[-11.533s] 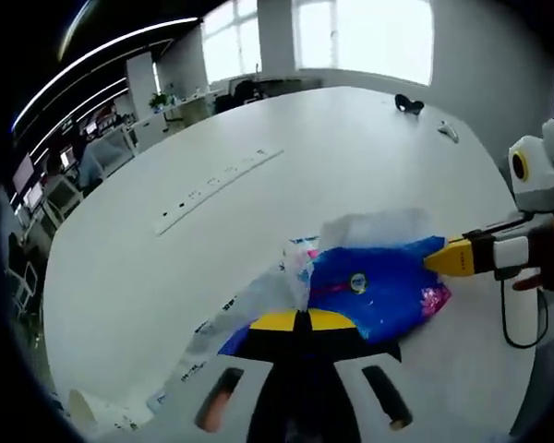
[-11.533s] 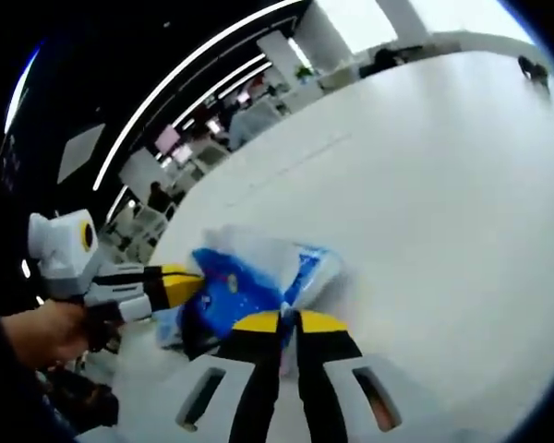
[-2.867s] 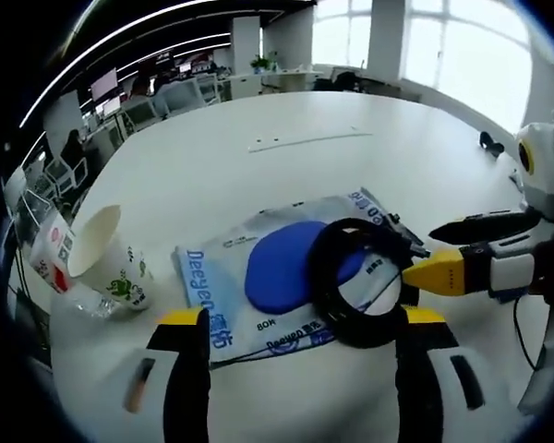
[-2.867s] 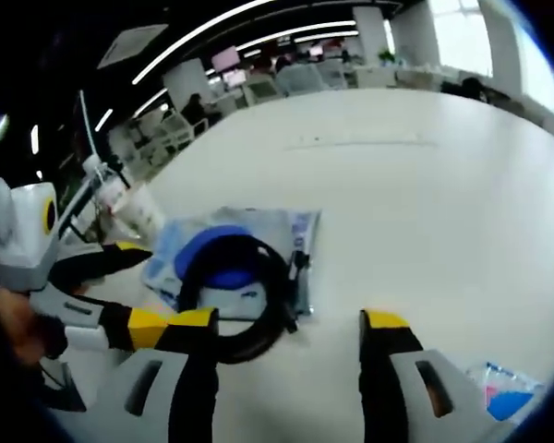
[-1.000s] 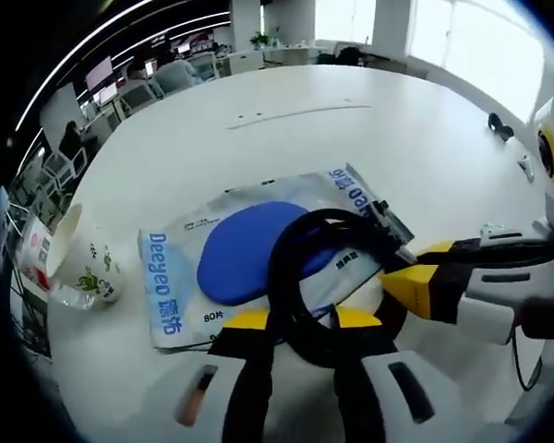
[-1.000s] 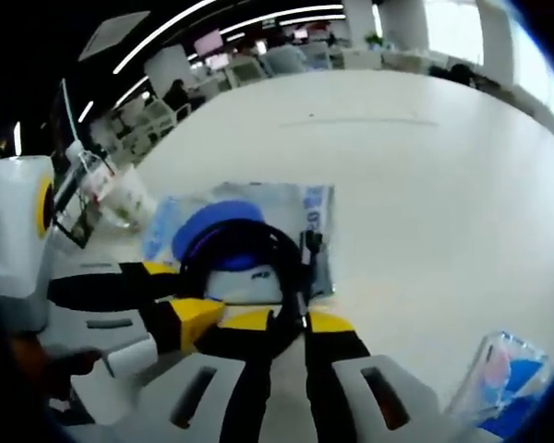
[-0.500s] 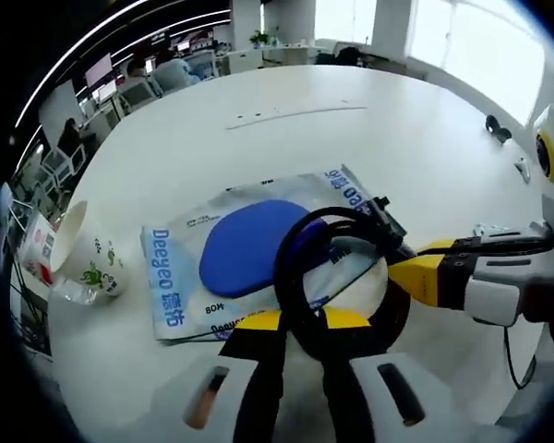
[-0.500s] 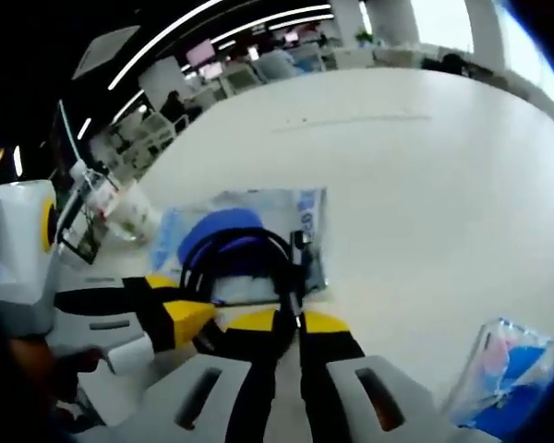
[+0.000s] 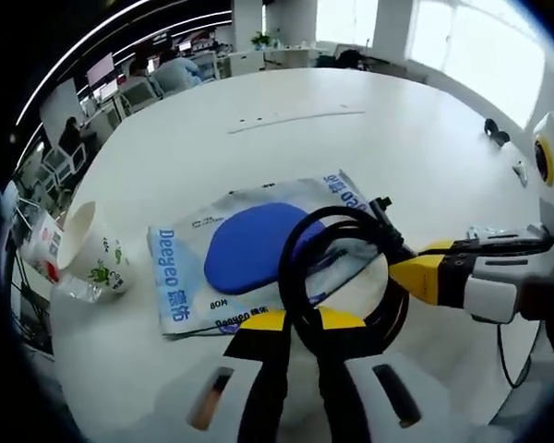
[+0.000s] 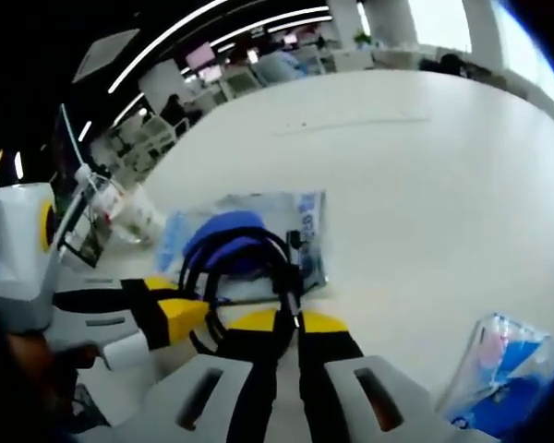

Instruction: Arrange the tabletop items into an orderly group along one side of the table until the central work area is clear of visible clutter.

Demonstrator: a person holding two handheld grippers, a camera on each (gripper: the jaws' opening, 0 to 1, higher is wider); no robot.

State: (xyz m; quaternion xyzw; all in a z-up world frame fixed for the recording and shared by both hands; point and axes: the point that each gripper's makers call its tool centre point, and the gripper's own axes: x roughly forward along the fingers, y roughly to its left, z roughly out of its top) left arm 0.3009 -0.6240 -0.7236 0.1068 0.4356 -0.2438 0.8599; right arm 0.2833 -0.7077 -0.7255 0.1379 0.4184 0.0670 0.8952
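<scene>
Two tongs (image 9: 295,325) (image 10: 291,325) clamping cable coil (image 9: 337,277) over pouch (image 9: 249,254).

pack (image 9: 226,268), left short edge: "Deeyeo" in white on a blue band, followed by two Chinese characters, illegible
pack, right short edge: another white-on-blue word, seen upside down, not readable
pack, near long edge: small print "80M", uncertain; rest too small
paper cup (image 9: 94,257): green printed motif, no legible text
carton (image 9: 39,247) beside cup: red and white print, unreadable
</scene>
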